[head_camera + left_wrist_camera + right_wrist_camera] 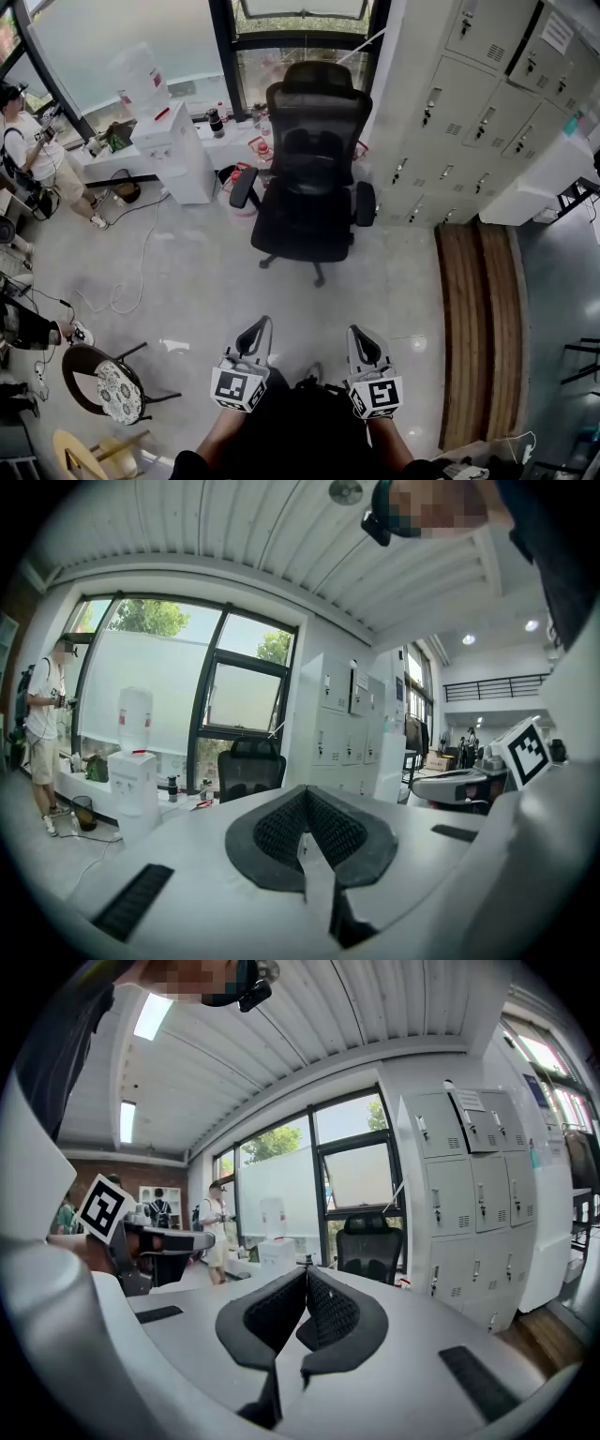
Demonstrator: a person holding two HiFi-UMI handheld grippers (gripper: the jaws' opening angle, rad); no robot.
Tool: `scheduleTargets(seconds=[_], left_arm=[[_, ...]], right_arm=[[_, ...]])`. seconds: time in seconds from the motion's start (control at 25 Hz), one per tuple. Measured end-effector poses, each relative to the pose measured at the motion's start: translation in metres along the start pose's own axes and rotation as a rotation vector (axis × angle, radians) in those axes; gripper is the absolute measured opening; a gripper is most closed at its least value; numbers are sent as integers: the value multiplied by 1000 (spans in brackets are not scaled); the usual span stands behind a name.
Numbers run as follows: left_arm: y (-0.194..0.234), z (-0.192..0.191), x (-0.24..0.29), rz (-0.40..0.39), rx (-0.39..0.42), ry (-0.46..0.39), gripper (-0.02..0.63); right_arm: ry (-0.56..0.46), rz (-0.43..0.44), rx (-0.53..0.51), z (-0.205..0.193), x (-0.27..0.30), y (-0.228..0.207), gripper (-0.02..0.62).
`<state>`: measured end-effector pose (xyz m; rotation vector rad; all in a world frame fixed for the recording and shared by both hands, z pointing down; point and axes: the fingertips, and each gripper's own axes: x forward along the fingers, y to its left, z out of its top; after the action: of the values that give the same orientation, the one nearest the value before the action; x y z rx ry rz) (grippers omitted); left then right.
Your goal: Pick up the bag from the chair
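A black office chair (309,178) stands by the window, well ahead of me. A dark, rounded shape rests on its seat against the backrest (314,159); black on black, I cannot tell it clearly as a bag. The chair also shows small in the left gripper view (251,771) and the right gripper view (370,1246). My left gripper (262,324) and right gripper (355,331) are held side by side close to my body, far short of the chair. Both have their pads pressed together at the tips with nothing between them (305,797) (307,1274).
A white water dispenser (173,150) stands left of the chair, with bottles on a low ledge behind it. Grey lockers (469,112) line the right wall above a wooden bench (483,328). A person (33,150) stands far left. A round stool (112,384) and floor cables (131,272) lie left.
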<state>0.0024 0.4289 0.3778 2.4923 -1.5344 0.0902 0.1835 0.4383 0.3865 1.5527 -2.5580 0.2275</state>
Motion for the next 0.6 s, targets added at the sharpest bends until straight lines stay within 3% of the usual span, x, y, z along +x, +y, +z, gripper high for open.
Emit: scheduleTargets(seconds=[0.32,0.6], left_arm=[[11,-15,26,17,-26,38,-2],[56,-10,97,-39,-53,37,-2]], right_arm=[[33,0,10,-11,27,-28,2],[54,-23,19,-4,102,-42,2]])
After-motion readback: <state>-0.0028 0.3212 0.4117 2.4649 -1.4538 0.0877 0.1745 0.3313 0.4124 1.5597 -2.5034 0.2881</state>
